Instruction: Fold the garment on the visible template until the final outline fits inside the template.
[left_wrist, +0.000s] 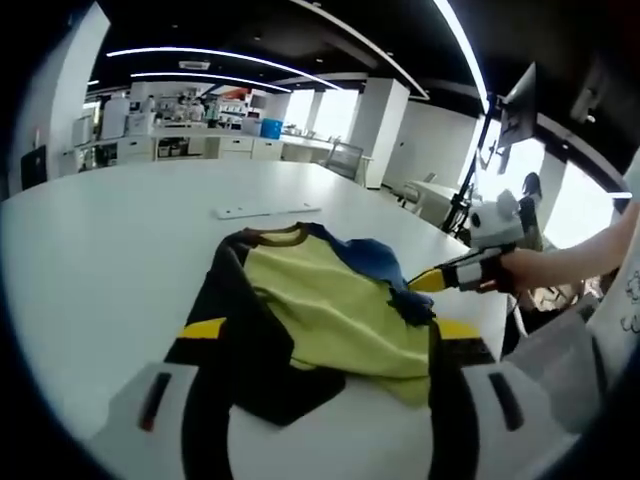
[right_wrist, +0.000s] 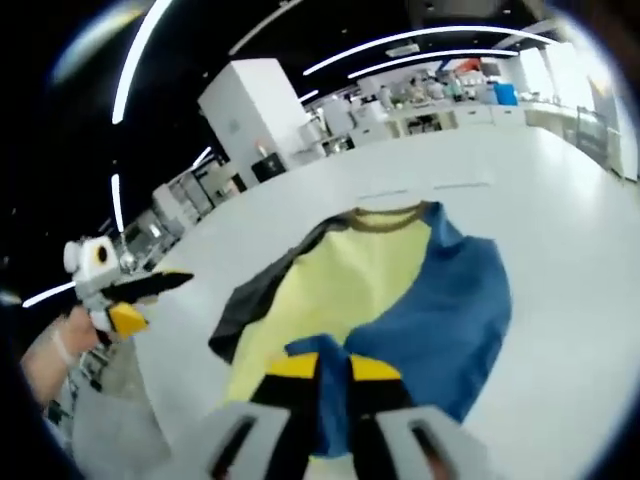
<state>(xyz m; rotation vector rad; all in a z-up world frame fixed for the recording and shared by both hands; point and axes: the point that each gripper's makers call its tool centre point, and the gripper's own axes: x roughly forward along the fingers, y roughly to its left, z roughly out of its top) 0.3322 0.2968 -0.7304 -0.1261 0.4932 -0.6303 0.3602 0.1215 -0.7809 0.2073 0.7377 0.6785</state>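
The garment (left_wrist: 330, 310) lies on the white table (left_wrist: 110, 270), a shirt with a yellow front, a dark sleeve on one side and blue on the other, its brown collar pointing away from the person. Taking the garment as landmark: in the left gripper view the left gripper (left_wrist: 320, 400) hangs over its near hem, jaws spread wide on either side of the cloth and holding nothing. The right gripper (left_wrist: 425, 285) comes in from the garment's blue side, a hand (left_wrist: 525, 268) behind it, and its yellow-tipped jaws are closed on a bunched blue fold lifted over the yellow front.

In the right gripper view the right gripper (right_wrist: 333, 375) has blue cloth pinched between its jaws at the garment's near edge (the blue sleeve spreads flat beyond it). The left gripper (right_wrist: 165, 280) stands well off the garment's dark-sleeve side, jaws apart, over the table's edge.

Beyond the collar lies a thin white strip (left_wrist: 268, 211); I cannot tell whether it marks the template. Bare tabletop stretches wide past the dark sleeve and beyond the collar.
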